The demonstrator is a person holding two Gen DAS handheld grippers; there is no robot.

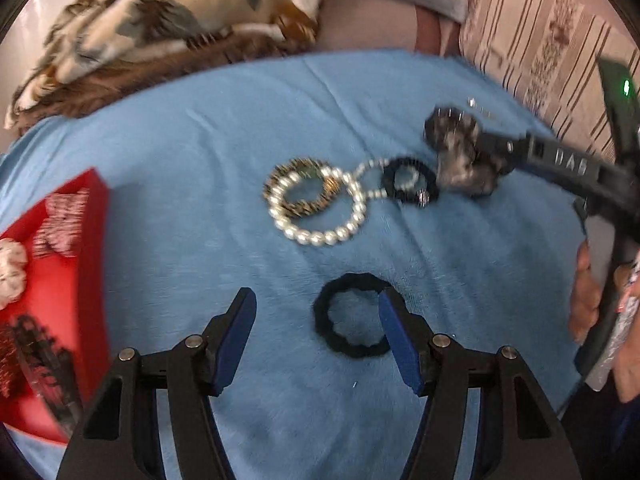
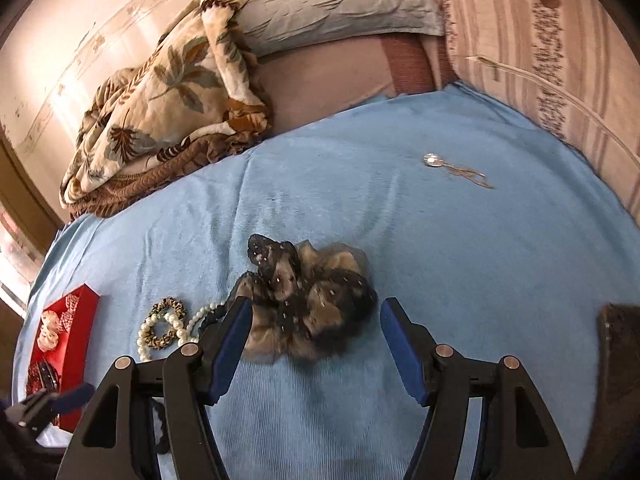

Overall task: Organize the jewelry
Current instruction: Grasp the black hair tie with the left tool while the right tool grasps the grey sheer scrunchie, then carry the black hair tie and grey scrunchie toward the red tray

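Lying on: a blue blanket point(image 1: 200, 152) spread over the bed carried all the loose pieces.
Left hand-held gripper point(image 1: 316, 308): jaws spread, nothing pinched; its right finger point(image 1: 400, 344) overlapped the edge of the plain black hair tie point(image 1: 332, 340), and contact could not be told.
Plain black hair tie: flat on the blanket, just ahead of the left hand-held gripper, well apart from the cluster beyond it.
Right hand-held gripper point(image 2: 316, 318): jaws spread, with the sheer black-and-grey scrunchie point(image 2: 308, 308) lying between them; the blue pads point(image 2: 232, 344) were not seen pressing on it.
Scrunchie: ruffled, dotted with small shiny flecks, resting on the blanket near the middle.
Pearl bracelet point(image 1: 332, 216): a loop of white beads overlapping a gold-and-black patterned tie point(image 1: 296, 184).
Small black ring tie point(image 1: 408, 184): touching the pearls on their right, next to the scrunchie.
Silver pendant and chain point(image 2: 452, 168): alone on the far right of the blanket, well apart from everything else.
Red box point(image 1: 92, 264): open at the left edge of the blanket, holding white-and-patterned scrunchies and a dark clip-like item, too blurred to tell further.
Background: a leaf-print quilt point(image 2: 160, 108) and a grey pillow point(image 2: 340, 4) beyond the blanket.
Person: a hand point(image 1: 588, 292) gripped the right tool's handle.
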